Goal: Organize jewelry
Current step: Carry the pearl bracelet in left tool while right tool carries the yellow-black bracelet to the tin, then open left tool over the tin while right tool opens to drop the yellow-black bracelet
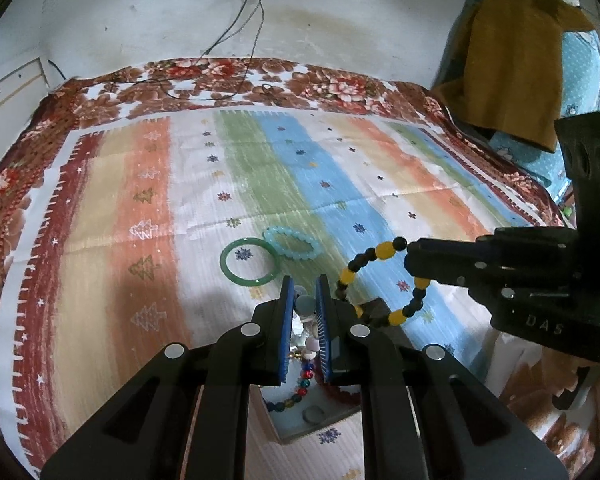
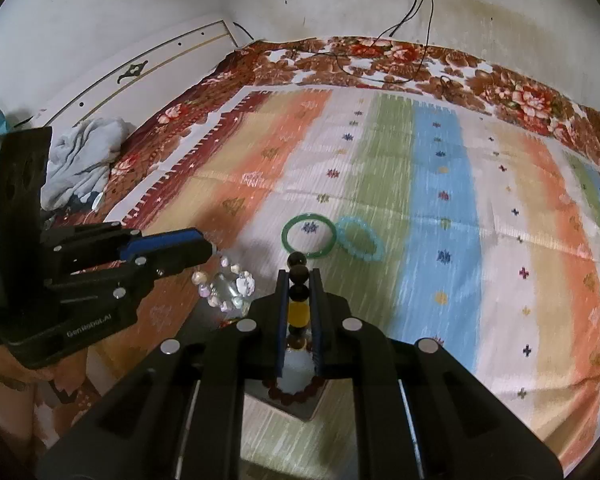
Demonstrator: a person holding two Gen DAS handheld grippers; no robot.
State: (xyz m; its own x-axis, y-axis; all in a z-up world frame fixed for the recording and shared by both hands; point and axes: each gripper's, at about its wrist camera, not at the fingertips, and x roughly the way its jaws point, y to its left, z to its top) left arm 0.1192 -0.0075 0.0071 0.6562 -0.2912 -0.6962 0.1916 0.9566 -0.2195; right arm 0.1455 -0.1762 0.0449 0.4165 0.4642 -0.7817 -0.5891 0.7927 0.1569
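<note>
Lying on the striped cloth [image 1: 380, 200] ahead of us are a green bangle [image 1: 249, 260] and a pale blue bead bracelet [image 1: 291, 243], touching each other, with nothing between them and our tools. Our left gripper [image 1: 305, 294] is pinched shut on a clear crystal bead bracelet [image 2: 228, 288], and our right gripper [image 2: 299, 280] is clamped on a yellow-and-black bead bracelet [image 1: 384, 280] that dangles in a loop. Under both sits an open box [image 1: 284, 432] with more beads inside. Only the right wrist view shows a crumpled grey cloth [image 2: 80, 160]; only the left shows a mustard garment [image 1: 512, 72] hanging nearby.
</note>
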